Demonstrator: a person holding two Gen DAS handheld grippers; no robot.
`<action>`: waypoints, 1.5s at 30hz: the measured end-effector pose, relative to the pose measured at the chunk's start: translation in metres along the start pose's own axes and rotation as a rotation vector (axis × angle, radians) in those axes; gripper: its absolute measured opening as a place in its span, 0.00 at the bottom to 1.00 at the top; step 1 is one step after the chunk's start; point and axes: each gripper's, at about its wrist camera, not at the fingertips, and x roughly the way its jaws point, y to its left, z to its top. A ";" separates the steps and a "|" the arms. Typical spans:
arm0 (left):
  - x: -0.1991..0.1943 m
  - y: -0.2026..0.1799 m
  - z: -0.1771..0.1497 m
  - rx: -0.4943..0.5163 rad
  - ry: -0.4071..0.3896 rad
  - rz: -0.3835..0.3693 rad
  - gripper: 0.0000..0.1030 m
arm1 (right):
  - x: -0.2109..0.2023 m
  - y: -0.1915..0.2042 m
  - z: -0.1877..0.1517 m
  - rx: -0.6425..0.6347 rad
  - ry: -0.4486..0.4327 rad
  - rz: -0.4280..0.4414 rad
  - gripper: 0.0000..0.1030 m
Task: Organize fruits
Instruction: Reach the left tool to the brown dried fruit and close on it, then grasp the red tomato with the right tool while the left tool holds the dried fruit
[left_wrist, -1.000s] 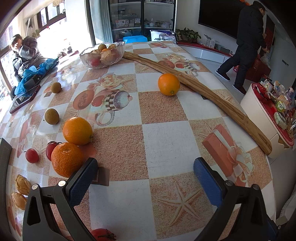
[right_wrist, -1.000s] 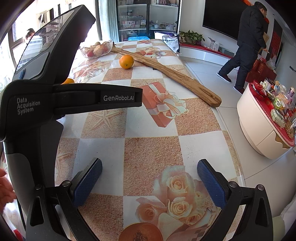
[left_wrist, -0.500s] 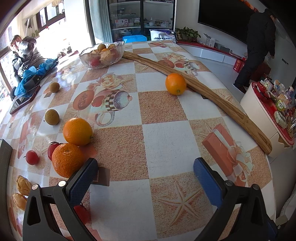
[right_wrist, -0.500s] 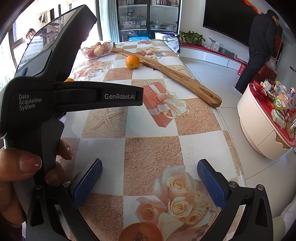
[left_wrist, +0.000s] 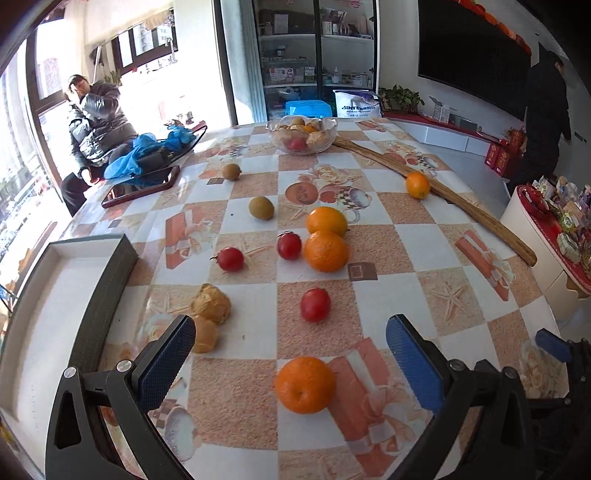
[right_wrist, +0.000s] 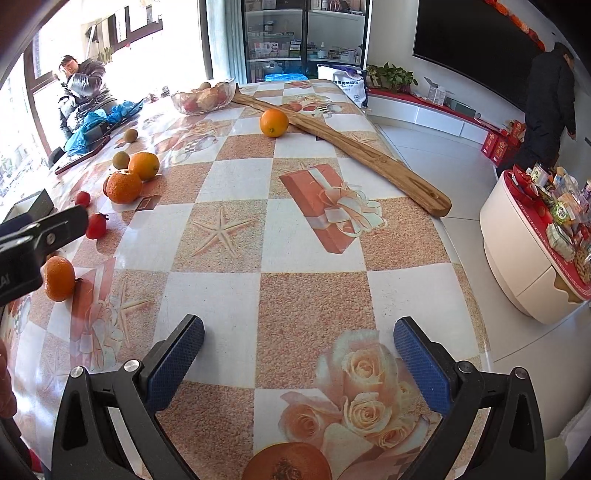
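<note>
Loose fruit lies on the patterned table (left_wrist: 406, 243). My left gripper (left_wrist: 290, 365) is open, with an orange (left_wrist: 304, 384) on the table just beyond and between its fingers. Further off lie a red tomato (left_wrist: 314, 304), two oranges (left_wrist: 325, 251) side by side, two more tomatoes (left_wrist: 229, 258), two kiwis (left_wrist: 261, 208) and two brown walnuts (left_wrist: 211, 303). A lone orange (right_wrist: 273, 122) rests against a long wooden board (right_wrist: 354, 151). A glass fruit bowl (left_wrist: 302, 134) stands at the far end. My right gripper (right_wrist: 299, 360) is open and empty over bare table.
A dark box with a white inside (left_wrist: 62, 295) sits at the left edge. A tablet (left_wrist: 140, 186) and blue bag (left_wrist: 147, 155) lie far left. A person sits by the window; another stands at the right. The table edge runs along the right.
My left gripper has pulled back and swung left, so more fruit and the box now show. It has left the right wrist view's centre. The right gripper has barely moved.
</note>
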 end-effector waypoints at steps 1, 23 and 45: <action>0.001 0.013 -0.004 -0.020 0.012 0.011 1.00 | 0.000 0.000 0.000 0.000 0.000 0.000 1.00; 0.055 0.068 0.000 -0.104 0.181 0.025 0.90 | 0.000 0.001 -0.001 0.000 0.001 0.001 1.00; 0.016 0.081 -0.042 -0.114 0.022 0.033 0.40 | -0.001 0.001 -0.001 0.001 0.003 0.000 1.00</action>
